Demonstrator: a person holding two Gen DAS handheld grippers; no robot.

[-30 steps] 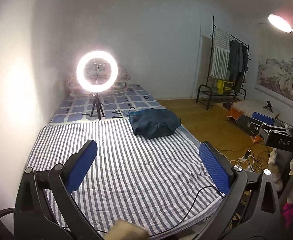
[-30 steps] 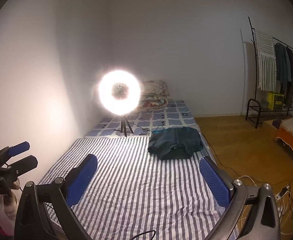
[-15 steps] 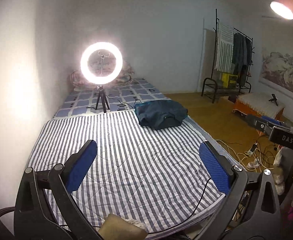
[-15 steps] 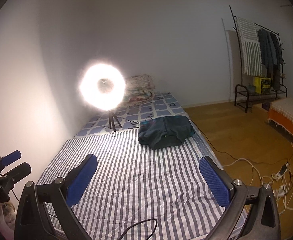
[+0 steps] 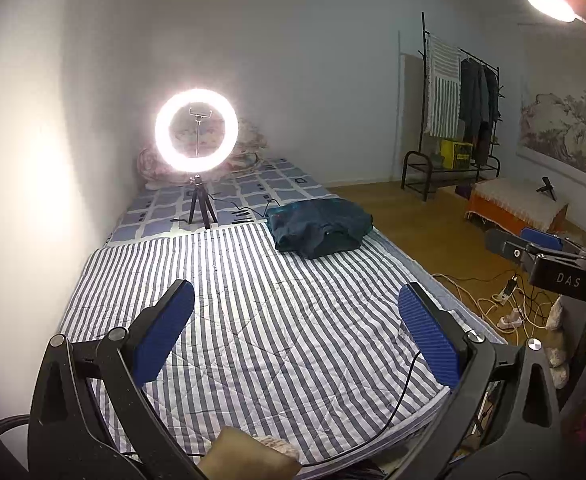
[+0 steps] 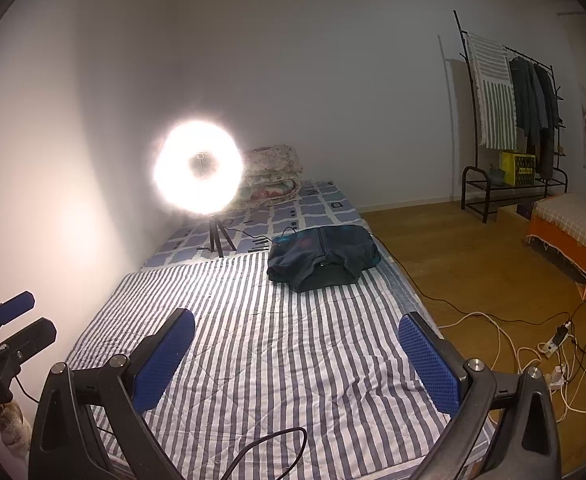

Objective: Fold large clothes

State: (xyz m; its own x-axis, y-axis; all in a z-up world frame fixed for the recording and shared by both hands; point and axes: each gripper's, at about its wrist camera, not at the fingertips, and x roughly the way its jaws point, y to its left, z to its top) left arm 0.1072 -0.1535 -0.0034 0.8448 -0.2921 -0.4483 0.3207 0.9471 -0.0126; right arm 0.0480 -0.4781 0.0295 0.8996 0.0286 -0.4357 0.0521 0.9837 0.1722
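A bedroom, from my two handheld rigs: the bed [image 5: 277,320] under its grey-and-white striped cover fills the frame, with a checked blue sheet [image 5: 253,196] at the far end. A clothes rack [image 6: 509,120] stands by the far wall across the wooden floor [image 6: 453,260]. A lit ring light [image 5: 196,136] on a small tripod sits on the bed near the wall. Just right of it, at the far right edge of the striped cover, lies the dark teal garment [image 6: 325,258], bundled in what looks like a compact fold. My left tongs [image 5: 293,336] and right tongs [image 6: 297,360] both hang over the near end of the bed, spread wide and gripping nothing, well apart from the cloth. I judge this the pause between garments or the approach to this one; I cannot tell which. Next, I would carry both tongs forward to the bundle, minding the black cable [image 6: 269,448] lying across the near edge.
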